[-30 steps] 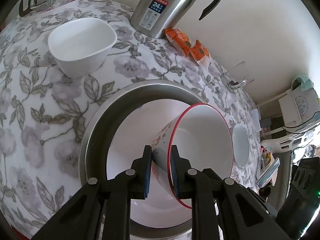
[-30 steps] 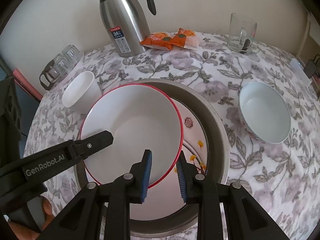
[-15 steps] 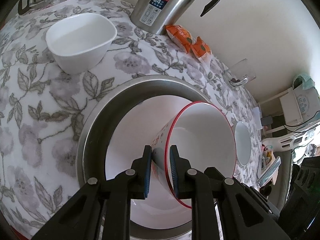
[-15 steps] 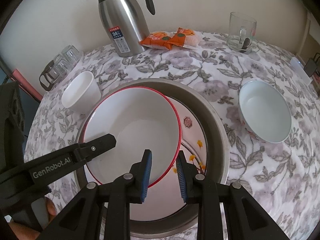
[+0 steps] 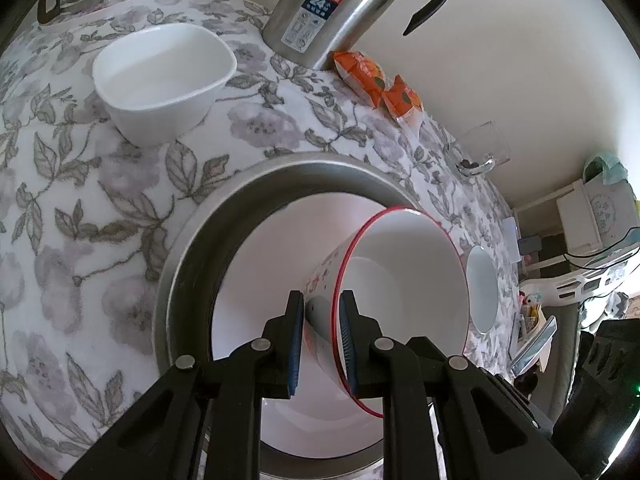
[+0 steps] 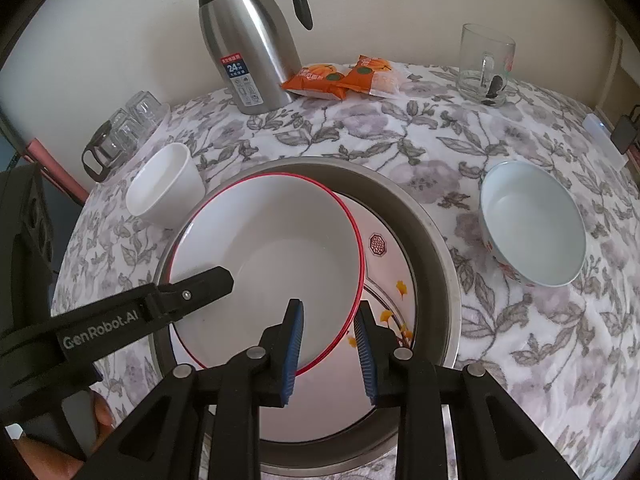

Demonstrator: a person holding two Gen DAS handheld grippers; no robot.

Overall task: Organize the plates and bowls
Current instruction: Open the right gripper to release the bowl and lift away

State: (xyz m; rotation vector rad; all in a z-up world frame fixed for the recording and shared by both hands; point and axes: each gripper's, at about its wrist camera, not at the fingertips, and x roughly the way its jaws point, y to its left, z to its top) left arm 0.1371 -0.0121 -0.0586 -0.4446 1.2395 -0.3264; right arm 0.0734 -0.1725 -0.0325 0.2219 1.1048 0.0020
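Note:
A white bowl with a red rim (image 6: 264,248) hangs tilted inside a wide metal basin (image 6: 432,232), above a plate with yellow leaf prints (image 6: 388,264). My left gripper (image 5: 322,320) is shut on the bowl's near wall (image 5: 404,300), one pad inside and one outside. Its finger (image 6: 192,292) shows at the left of the right wrist view. My right gripper (image 6: 330,340) straddles the bowl's near rim. Its jaws are opening, with the rim between the pads and a small gap beside it.
A white square bowl (image 6: 164,188) stands left of the basin and a pale blue bowl (image 6: 532,224) to its right. At the back of the flowered tablecloth are a steel thermos (image 6: 248,48), orange snack packets (image 6: 340,76), a glass mug (image 6: 484,68) and several glasses (image 6: 124,132).
The right jaws have spread slightly around the red rim. The bowl has settled a little lower in the basin. Both hands have stayed about where they were.

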